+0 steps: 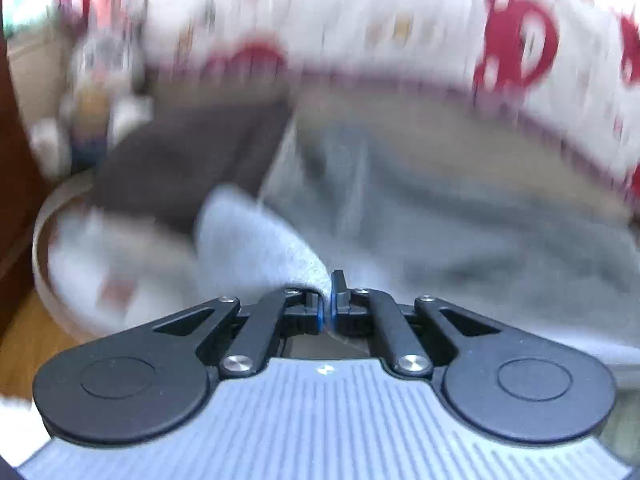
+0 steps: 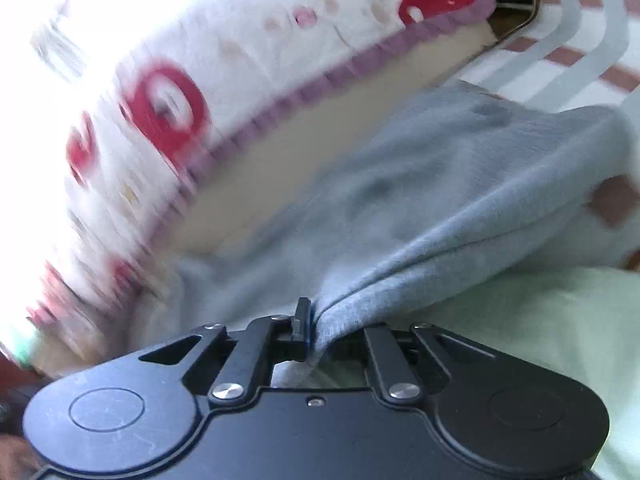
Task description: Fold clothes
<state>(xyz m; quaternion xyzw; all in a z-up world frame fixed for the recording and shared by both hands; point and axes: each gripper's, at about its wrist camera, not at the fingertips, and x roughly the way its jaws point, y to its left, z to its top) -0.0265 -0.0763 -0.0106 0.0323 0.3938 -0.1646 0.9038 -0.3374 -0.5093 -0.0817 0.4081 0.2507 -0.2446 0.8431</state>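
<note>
1. Two grippers, both clenched on one grey garment (image 2: pixel 420 184).
2. My left gripper (image 1: pixel 329 300) pinches a fold of it between closed jaws.
3. My right gripper (image 2: pixel 310 326) grasps another edge; the cloth drapes up and away from its jaws.
4. The garment hangs by the bed's edge, below the red-and-white bedspread (image 2: pixel 168 80), over a green sheet (image 2: pixel 540 320).
5. A round basket (image 1: pixel 44 240) sits at my left view's left edge; that view is blurred.

Grey garment (image 2: pixel 420 200); white bedding (image 2: pixel 168 92) printed red, edged purple; pale green sheet (image 2: pixel 540 320)

Heavy motion blur; blown-out glare upper left.
</note>
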